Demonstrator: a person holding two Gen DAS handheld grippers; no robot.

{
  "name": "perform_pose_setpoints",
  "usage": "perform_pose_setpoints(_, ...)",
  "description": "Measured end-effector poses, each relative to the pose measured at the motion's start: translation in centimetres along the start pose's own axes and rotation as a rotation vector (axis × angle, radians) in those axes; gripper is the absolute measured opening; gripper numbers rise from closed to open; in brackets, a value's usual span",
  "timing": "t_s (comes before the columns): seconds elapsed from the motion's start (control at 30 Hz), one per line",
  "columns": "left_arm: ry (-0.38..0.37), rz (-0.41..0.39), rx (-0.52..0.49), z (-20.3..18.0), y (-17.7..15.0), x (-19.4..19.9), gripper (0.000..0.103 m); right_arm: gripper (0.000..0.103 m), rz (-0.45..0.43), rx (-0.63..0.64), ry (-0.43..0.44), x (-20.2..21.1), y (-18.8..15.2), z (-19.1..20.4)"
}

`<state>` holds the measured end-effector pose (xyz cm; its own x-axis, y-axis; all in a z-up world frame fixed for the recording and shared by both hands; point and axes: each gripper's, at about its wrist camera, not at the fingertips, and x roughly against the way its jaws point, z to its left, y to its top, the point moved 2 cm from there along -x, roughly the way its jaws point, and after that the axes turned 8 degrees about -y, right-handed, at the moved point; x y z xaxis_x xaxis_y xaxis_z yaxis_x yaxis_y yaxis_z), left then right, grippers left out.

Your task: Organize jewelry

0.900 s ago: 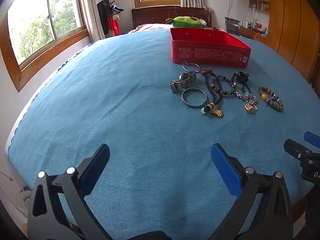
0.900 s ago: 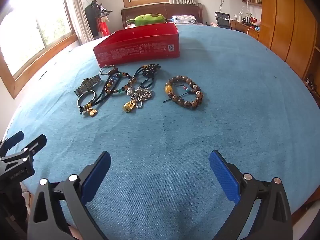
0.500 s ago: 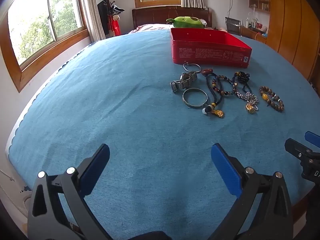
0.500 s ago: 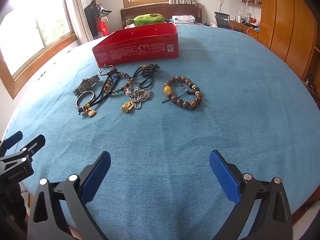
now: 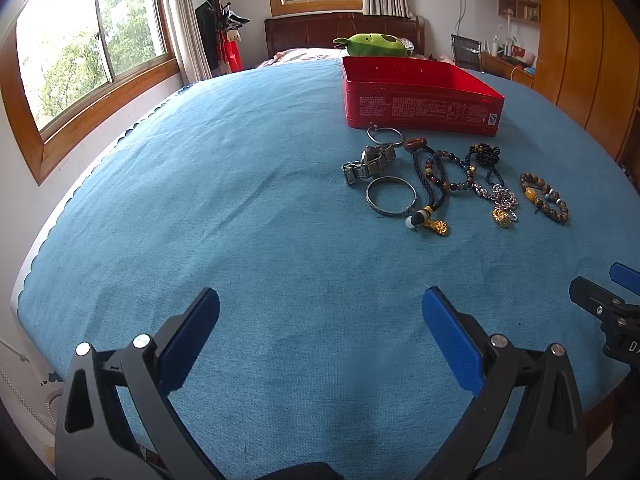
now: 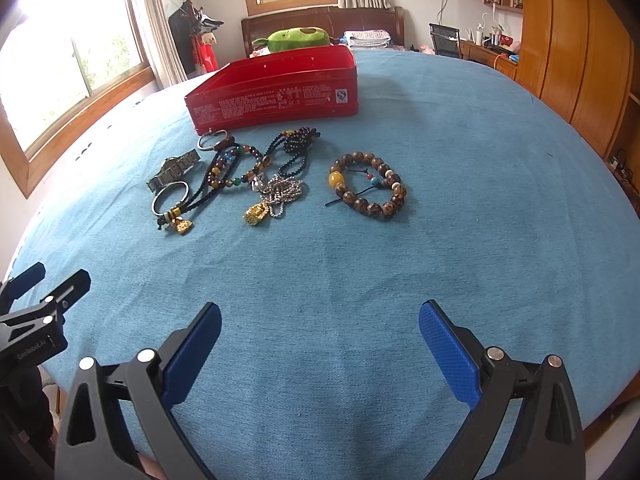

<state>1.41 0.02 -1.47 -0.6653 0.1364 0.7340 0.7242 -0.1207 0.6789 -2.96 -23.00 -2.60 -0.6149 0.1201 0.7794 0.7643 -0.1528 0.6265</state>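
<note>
Blue cloth [image 5: 248, 208] spread over the whole table, scalloped white edging along its left border. Beyond the far end, a dark wooden headboard [image 5: 312, 34] with a green plush toy [image 6: 298, 39] in front of it and folded linen [image 6: 367, 38] to the right; a coat stand [image 5: 218, 20] hung with dark and red clothes in the corner between two wood-framed windows [image 5: 90, 56]. On the right, tall wooden wardrobes [image 6: 576, 52], a black chair [image 6: 445, 38] and a cluttered desk [image 6: 486, 50] under a bookshelf [image 5: 518, 0].

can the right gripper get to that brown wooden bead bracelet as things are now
Probably yes. The right gripper is open and empty, and only bare blue cloth lies between it and the wooden bead bracelet, which sits apart from the other jewelry.
</note>
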Motion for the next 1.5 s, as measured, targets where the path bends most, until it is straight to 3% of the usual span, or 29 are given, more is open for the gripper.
perform_pose_setpoints(1.5, 0.002, 0.002, -0.001, -0.05, 0.00, -0.01, 0.100, 0.099, 0.005, 0.001, 0.000, -0.44, 0.01, 0.28)
